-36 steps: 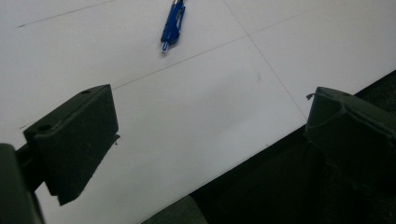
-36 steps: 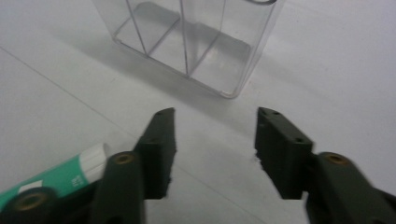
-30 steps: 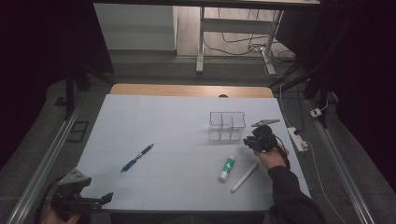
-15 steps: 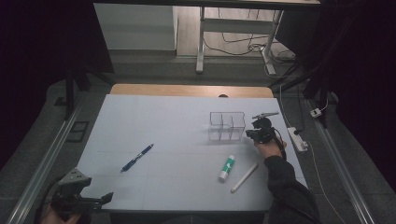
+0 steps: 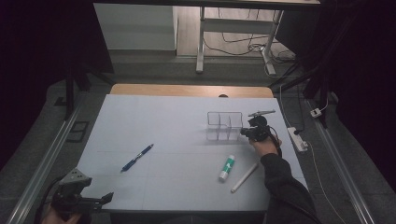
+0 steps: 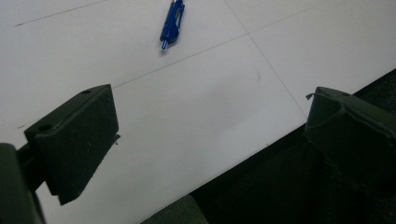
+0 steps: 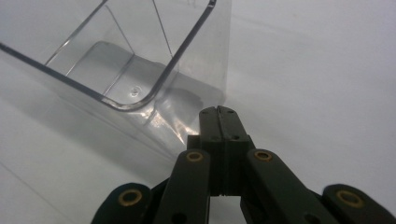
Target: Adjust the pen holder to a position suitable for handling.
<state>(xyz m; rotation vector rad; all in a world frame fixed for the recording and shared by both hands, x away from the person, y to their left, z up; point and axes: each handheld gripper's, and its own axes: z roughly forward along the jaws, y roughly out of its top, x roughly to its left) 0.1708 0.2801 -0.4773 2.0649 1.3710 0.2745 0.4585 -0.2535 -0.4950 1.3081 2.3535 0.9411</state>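
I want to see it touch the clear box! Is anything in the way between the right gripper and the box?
No, nothing visible stands between them. The right gripper, its jaws shut, sits right at the near corner of the clear box, with bare white table around it.

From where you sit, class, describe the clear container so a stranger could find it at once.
Start at the white table and look toward its far right part. There stands the clear organiser, just left of the right gripper. Unlike the pen, glue stick and white stick, it is see-through, with inner dividers.
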